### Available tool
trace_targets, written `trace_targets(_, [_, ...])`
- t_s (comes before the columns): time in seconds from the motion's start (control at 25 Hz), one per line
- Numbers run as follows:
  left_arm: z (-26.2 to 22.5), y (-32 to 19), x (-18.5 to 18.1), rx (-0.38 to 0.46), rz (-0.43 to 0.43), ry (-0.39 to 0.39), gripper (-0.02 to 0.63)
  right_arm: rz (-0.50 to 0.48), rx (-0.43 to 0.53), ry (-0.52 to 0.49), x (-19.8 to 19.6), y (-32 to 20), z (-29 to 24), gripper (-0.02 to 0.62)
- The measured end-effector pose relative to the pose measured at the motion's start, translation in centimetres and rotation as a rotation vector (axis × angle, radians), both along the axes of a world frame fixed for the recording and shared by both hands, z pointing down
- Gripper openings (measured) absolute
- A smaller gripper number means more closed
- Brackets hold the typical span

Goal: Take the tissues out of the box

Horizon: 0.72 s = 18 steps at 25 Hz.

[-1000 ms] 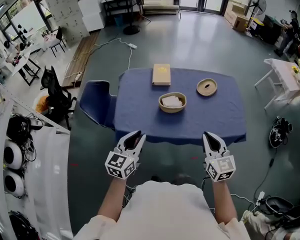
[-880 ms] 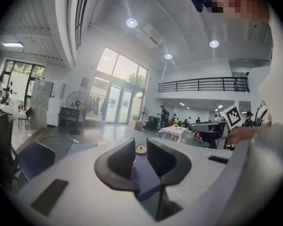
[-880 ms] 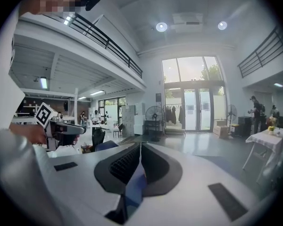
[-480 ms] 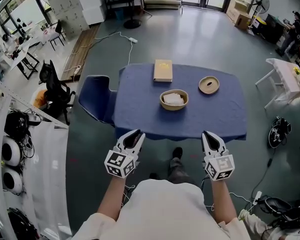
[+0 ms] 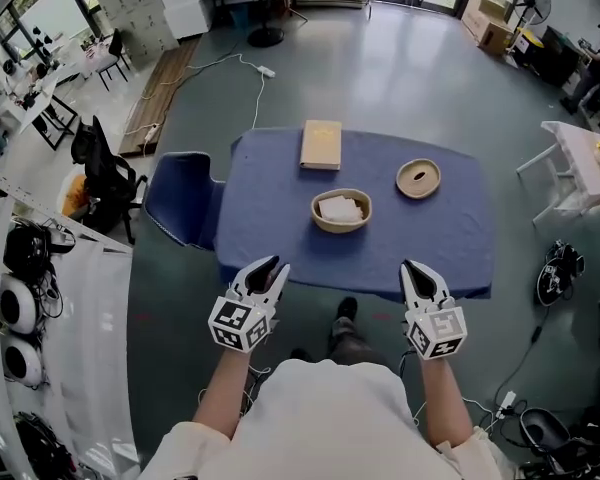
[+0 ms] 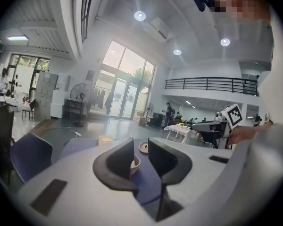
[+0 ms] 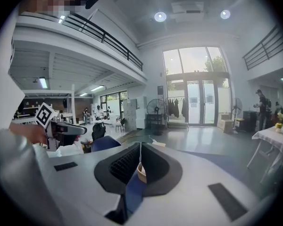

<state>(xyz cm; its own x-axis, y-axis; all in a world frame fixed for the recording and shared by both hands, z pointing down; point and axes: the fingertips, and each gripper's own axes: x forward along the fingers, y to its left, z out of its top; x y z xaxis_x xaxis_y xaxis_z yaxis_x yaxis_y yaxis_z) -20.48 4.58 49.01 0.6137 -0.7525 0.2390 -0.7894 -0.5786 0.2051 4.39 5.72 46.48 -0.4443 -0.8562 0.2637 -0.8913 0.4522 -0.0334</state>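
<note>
Ahead of the left claw [image 5: 268, 266] and the right claw [image 5: 411, 266] stands a surface [image 5: 440, 238] draped in blue cloth, its near edge just past both sets of tips in the head view. Out beyond the left claw, on its outer side, a blue chair [image 5: 180, 208] sits against the surface's left end. Both claws are held up in the air in front of the person's body, side by side and well apart, pointing forward at the surface.

In the left gripper view the left claw [image 6: 140, 150] is opening. A clear gap shows between its two dark jaws, and nothing is in it; only the far-off surface shows through. In the right gripper view the right claw [image 7: 140, 147] is closed and empty, its jaws meeting at the tips.

Farthest from the claws, ahead of the left one, a flat tan box [image 5: 321, 145] lies near the far edge. Nearer, ahead and between the two claws, is a round bowl [image 5: 318, 218]. Straight ahead of the right claw, past the bowl's level, lies a round tan disc [image 5: 418, 179]. The white tissues [image 5: 341, 208] rest inside the bowl, well out of reach of either claw.
</note>
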Motion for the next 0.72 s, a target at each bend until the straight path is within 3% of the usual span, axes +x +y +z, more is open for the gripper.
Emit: trace_targets(0.72, [3.7, -13.8, 6.8, -0.083, -0.098, -0.057, 0.106, -0.102, -0.13, -0.065, 5.7, -17.2, 5.8, 0.035])
